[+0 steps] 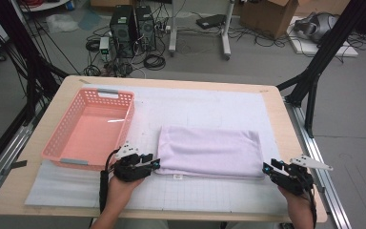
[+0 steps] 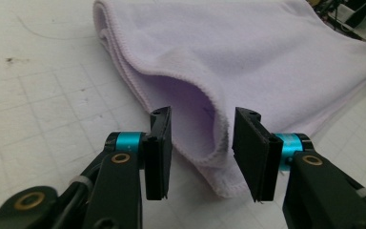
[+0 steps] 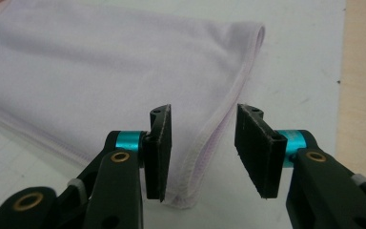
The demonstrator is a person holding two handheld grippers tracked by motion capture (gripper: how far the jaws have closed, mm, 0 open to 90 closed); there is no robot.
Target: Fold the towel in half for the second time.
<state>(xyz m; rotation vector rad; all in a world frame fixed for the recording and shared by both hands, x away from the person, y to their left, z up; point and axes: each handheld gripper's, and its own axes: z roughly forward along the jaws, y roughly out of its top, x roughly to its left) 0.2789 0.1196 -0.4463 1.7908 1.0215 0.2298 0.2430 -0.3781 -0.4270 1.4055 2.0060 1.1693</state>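
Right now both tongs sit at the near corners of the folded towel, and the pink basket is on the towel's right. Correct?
Not quite. The basket is on the left of the towel, as the high view shows. The left tongs and right tongs are at the near corners.

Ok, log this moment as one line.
left gripper: open, at towel near-left corner | right gripper: open, at near-right corner | basket: empty

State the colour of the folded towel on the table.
The folded towel is pale lilac; the left gripper view shows it best.
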